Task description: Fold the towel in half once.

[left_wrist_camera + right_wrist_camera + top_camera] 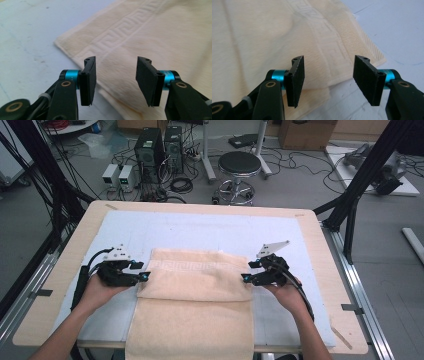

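A cream towel (192, 295) with a woven key-pattern band lies on the table, its far part folded back over itself, and its near end hangs over the table's front edge. My left gripper (143, 277) sits at the fold's left edge and my right gripper (245, 278) at its right edge. In the left gripper view the towel (140, 42) lies under and beyond the left gripper (116, 77), whose jaws stand apart with nothing pinched. In the right gripper view the right gripper (328, 80) stands open over the towel's (274, 42) folded edge.
A pale blue mat (200, 232) covers the wooden table (75, 245). Beyond the table stand a black stool (239, 167), computer towers (157, 150) and loose cables on the floor. Black frame struts (360, 185) rise at the right.
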The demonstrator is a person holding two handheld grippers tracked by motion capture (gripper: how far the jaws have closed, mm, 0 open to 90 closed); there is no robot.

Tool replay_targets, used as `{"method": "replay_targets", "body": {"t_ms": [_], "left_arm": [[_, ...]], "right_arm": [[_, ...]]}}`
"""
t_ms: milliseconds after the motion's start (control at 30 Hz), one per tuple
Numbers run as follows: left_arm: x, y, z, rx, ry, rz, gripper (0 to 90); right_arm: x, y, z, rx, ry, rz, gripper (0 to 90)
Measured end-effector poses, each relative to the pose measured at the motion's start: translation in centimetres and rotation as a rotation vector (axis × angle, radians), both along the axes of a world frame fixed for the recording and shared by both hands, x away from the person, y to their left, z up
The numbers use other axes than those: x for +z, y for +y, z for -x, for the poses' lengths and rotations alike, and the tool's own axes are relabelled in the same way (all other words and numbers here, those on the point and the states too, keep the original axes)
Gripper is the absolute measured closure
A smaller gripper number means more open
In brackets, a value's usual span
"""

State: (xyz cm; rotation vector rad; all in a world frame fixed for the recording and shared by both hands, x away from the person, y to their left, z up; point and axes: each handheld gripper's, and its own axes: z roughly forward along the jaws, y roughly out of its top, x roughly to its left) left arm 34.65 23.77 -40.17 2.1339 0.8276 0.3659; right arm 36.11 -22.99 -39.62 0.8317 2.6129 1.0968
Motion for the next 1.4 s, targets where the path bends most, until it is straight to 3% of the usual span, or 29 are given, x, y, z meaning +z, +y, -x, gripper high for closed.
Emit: {"method": "replay_targets", "body": {"t_ms": [100,200,233,300,467,567,600,667,800,967,1100,1233,1400], "left_arm": [[-0.6,-0.4,-1.7,0.026,0.023,0.004,51.3],[-1.2,-0.7,-3.0,0.045,0.038,-0.030,48.2],[-1.5,-0.7,-3.3,0.058,0.048,-0.024,46.0],[-1.9,-0.4,-3.9,0.076,0.063,-0.021,44.9],[-2.9,-0.4,-4.7,0.090,0.087,-0.019,43.3],[-3.4,-1.0,-4.6,0.090,0.074,-0.059,50.6],[-3.4,-1.0,-4.6,0.086,0.072,-0.060,52.0],[-3.3,-1.2,-4.5,0.068,0.075,-0.058,64.4],[-3.3,-1.5,-4.3,0.048,0.087,-0.044,79.7],[-3.1,-1.6,-4.2,0.058,0.089,-0.051,83.5],[-2.7,-1.0,-4.2,0.083,0.083,-0.015,83.9],[-1.4,-0.3,-3.6,0.073,0.045,0.019,84.0],[0.8,0.5,-1.5,0.050,0.004,0.062,83.9]], "right_arm": [[-0.8,0.6,-1.4,-0.022,0.006,0.025,40.5],[-1.4,0.9,-2.7,-0.043,0.007,0.028,39.1],[-1.6,1.0,-3.2,-0.049,0.015,0.042,38.6],[-2.0,1.0,-3.8,-0.064,0.008,0.040,38.8],[-3.3,0.7,-4.8,-0.101,0.054,0.052,40.0],[-3.6,1.1,-4.8,-0.088,0.047,0.078,48.2],[-3.6,1.1,-4.9,-0.066,0.048,0.072,54.2],[-3.5,1.3,-4.8,-0.057,0.051,0.074,61.0],[-3.4,1.3,-4.8,-0.030,0.087,0.052,77.0],[-2.8,1.4,-4.4,-0.009,0.063,0.058,82.6],[-2.6,1.1,-4.3,-0.015,0.071,0.038,83.4],[-1.5,0.7,-3.8,-0.014,0.048,-0.010,84.3],[0.9,0.7,-1.5,0.030,-0.010,-0.043,84.6]]}}
